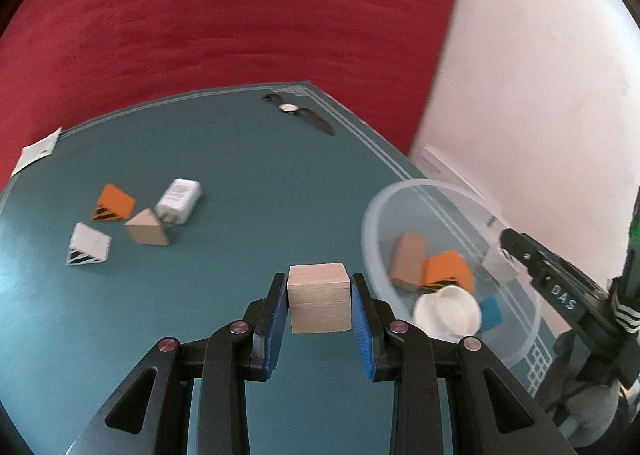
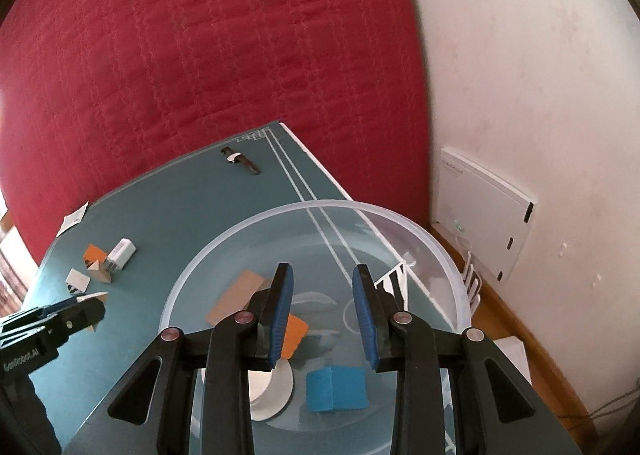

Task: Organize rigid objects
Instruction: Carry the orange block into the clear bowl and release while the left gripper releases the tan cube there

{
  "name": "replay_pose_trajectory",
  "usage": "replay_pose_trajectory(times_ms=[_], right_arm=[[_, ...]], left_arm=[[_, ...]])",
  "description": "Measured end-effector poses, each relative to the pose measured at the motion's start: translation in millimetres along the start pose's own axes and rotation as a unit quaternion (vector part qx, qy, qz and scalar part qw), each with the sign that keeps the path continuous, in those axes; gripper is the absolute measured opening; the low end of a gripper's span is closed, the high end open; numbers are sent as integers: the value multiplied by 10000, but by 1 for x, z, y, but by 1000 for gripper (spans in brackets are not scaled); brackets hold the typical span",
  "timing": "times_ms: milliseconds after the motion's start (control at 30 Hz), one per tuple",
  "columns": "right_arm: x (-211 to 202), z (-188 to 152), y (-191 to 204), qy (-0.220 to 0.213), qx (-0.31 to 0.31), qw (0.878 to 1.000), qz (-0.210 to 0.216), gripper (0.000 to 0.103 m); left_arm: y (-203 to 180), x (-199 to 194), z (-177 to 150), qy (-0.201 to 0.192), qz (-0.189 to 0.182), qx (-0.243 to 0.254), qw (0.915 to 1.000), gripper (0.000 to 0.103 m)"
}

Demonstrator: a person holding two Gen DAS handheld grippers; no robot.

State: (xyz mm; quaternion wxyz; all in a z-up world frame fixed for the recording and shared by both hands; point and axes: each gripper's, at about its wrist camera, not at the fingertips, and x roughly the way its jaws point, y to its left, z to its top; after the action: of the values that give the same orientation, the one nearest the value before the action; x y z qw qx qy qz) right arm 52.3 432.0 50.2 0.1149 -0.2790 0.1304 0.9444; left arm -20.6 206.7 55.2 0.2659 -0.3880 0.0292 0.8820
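1. Left gripper (image 1: 319, 297) angled downward above the tabletop (image 1: 248, 183), fingers pinching a wooden cube (image 1: 318, 298)
2. Right gripper (image 2: 323, 315) tilted over the clear bowl (image 2: 440, 243), fingers drawn in, holding nothing

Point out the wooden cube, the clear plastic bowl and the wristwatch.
plain wooden cube (image 1: 318, 297): left wrist view, front face, between the pads.
clear plastic bowl (image 2: 304, 211): right wrist view, far rim.
black-strapped wristwatch (image 1: 288, 107): left wrist view, white dial.

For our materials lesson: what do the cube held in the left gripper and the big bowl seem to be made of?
Cube: likely unfinished pale wood; faint grain lines, matte faces.
Bowl: probably translucent plastic, smooth; the table's white lines show through its wall.
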Motion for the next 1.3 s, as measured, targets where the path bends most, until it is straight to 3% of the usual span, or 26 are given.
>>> replay_pose_trajectory(times_ms=[233, 300, 367, 433, 467, 500, 867, 1167, 1300], right_arm=[[1, 1, -6, -5, 129, 9999, -8, 34], [1, 1, -7, -11, 143, 9999, 0, 47], [-1, 0, -7, -63, 155, 9999, -18, 50], [0, 0, -7, -90, 132, 9999, -22, 50], [-1, 0, -7, -99, 138, 9999, -17, 50], [0, 0, -7, -105, 146, 9998, -15, 50], [2, 1, -4, -105, 115, 9999, -39, 50], [1, -2, -1, -90, -7, 10000, -24, 52], [0, -4, 1, -112, -34, 9999, -30, 60]], left_arm=[[-29, 14, 7, -25, -317, 399, 9987, 32], [-37, 18, 7, -36, -412, 523, 9978, 32], [-45, 21, 7, -35, -557, 639, 9964, 33], [-51, 24, 5, -26, -671, 707, 9952, 49], [-52, 24, 5, -26, -711, 713, 9949, 64], [-52, 24, 4, -82, -700, 695, 9951, 69], [-28, 22, -1, -91, -285, 404, 9987, 70], [-18, 26, -5, -119, 61, 301, 9995, 86], [-13, 25, -7, -120, 164, 253, 9995, 96]])
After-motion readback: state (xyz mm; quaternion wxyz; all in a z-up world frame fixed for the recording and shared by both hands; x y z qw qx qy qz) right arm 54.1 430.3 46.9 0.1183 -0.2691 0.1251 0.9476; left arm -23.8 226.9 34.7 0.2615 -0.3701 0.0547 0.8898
